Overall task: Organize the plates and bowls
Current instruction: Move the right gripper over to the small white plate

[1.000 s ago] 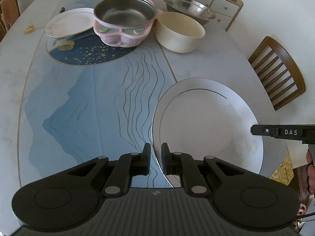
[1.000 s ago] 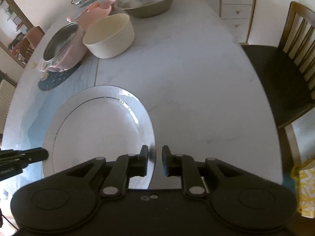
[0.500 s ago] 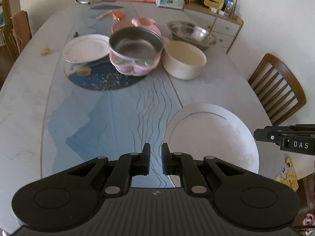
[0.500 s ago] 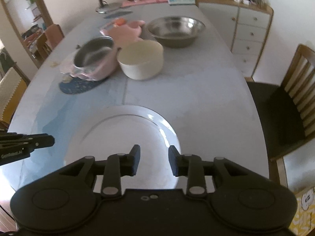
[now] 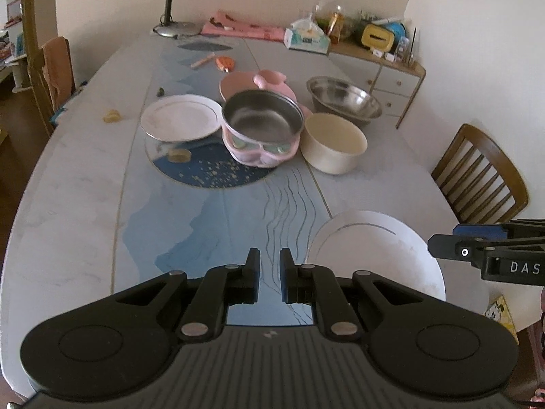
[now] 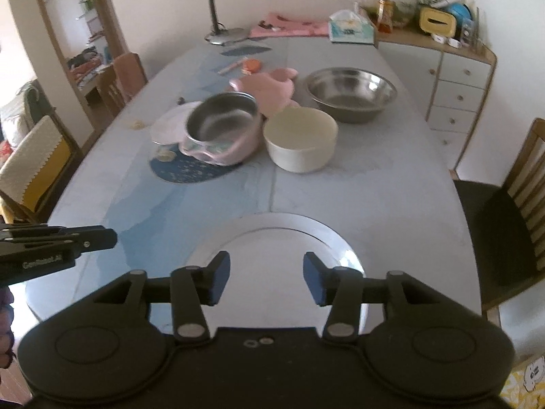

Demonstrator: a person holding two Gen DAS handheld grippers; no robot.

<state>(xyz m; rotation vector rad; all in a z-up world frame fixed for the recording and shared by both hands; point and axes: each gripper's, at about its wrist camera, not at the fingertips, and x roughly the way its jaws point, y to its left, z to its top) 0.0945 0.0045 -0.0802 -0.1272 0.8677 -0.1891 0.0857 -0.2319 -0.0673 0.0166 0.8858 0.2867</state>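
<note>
A large white plate (image 5: 374,255) (image 6: 272,235) lies flat near the table's front edge. My right gripper (image 6: 266,269) hangs above its near rim, and its jaws are opening with nothing between them. My left gripper (image 5: 269,262) is shut and empty, over the blue table runner to the left of that plate. Farther back stand a small white plate (image 5: 180,121), a pink bowl with a steel liner (image 5: 262,126) (image 6: 221,129), a cream bowl (image 5: 333,143) (image 6: 299,138) and a steel bowl (image 5: 344,97) (image 6: 351,92).
A pink dish (image 5: 255,81) sits behind the pink bowl. A round dark blue mat (image 5: 211,170) carries a tape roll (image 5: 178,155). Wooden chairs (image 5: 483,177) (image 6: 500,235) stand to the right. A desk lamp (image 5: 173,17) and a drawer cabinet (image 6: 456,88) are at the far end.
Both grippers have risen and tilted up, so more of the table shows. The right jaws have spread from nearly shut to wide. The large plate stays on the table.
</note>
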